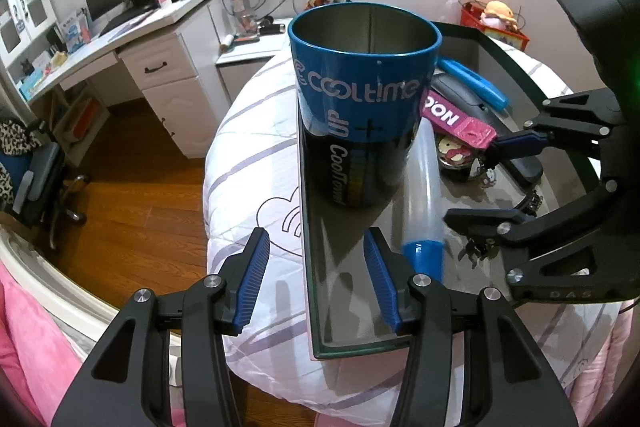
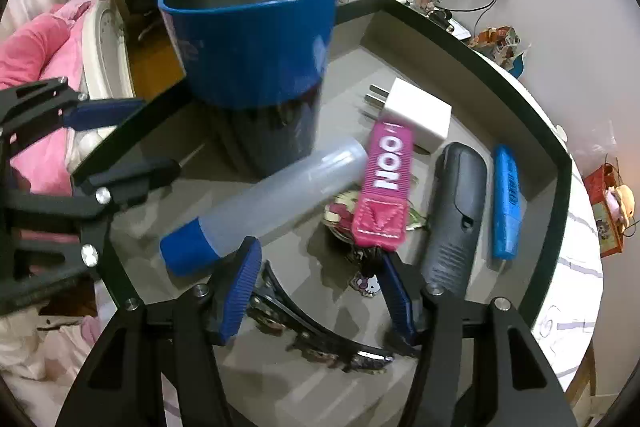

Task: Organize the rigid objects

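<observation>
The tall blue metal cup point(image 1: 362, 67) with white letters on its side stands upright in the near-left corner of the dark glass-bottomed tray point(image 1: 516, 63). It is shiny grey inside and looks empty. So I think the sorting has hardly started, or only the cup has been put in its spot. The small things are all lying loose on the tray floor.

Just right of the cup lies a cloudy plastic tube with a blue cap point(image 2: 256, 207), tipped on its side and pointing at the cup. Next to it is a pink woven key strap with white letters point(image 2: 386, 187), lying over some small shiny charms point(image 2: 344, 215). A little cat charm point(image 2: 362, 285) hangs from its near end. Farther right lie a dark grey box cutter point(image 2: 456, 211) and a blue marker pen point(image 2: 506, 203), side by side. A white plug block point(image 2: 418, 119) sits at the far side. A black hair clip with teeth point(image 2: 320, 339) lies close to me.

The right gripper point(image 2: 320, 291) hangs low over the strap's near end with its blue fingers apart, holding nothing. The left gripper point(image 1: 318, 279) waits in front of the cup, fingers wide apart too, one over the tray and one over the white quilt point(image 1: 248, 155).
</observation>
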Motion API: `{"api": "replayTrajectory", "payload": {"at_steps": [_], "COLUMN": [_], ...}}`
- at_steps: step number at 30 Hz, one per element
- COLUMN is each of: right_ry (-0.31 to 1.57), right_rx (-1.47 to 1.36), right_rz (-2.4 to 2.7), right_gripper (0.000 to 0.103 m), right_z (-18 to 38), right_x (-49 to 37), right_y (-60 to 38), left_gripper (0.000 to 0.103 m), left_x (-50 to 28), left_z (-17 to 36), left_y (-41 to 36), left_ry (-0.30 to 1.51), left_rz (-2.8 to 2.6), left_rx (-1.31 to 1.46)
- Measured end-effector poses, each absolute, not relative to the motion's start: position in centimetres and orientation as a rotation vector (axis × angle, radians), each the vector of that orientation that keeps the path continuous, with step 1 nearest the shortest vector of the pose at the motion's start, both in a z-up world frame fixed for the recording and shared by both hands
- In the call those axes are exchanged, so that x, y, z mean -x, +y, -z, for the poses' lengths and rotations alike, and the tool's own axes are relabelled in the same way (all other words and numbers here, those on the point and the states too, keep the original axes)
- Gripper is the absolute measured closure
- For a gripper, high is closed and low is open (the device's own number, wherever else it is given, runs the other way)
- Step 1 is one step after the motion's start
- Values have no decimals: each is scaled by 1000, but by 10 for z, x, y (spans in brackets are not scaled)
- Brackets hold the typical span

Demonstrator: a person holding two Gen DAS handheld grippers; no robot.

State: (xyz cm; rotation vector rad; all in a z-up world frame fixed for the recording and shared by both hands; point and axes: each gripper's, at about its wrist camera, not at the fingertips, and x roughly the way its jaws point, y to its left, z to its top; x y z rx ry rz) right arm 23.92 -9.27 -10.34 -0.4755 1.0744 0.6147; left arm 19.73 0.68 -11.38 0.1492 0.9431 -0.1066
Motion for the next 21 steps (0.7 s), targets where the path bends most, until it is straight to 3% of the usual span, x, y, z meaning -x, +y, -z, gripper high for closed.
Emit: {"api": "replayTrajectory", "payload": {"at_steps": [13, 21], "right_ry": [1020, 988], "right_rx": [323, 316], "right_rz": [-493, -380], "right_gripper": [43, 36], "right_z": [72, 67], "right_x": [-253, -264], "right_y": [-173, -192], "left_gripper": [49, 49], "left_x": [-197, -198], "left_z": [112, 113], "left_y": [7, 4], "left_ry": [941, 942], "left_rz": [107, 114], "left_rx": [-142, -141]}}
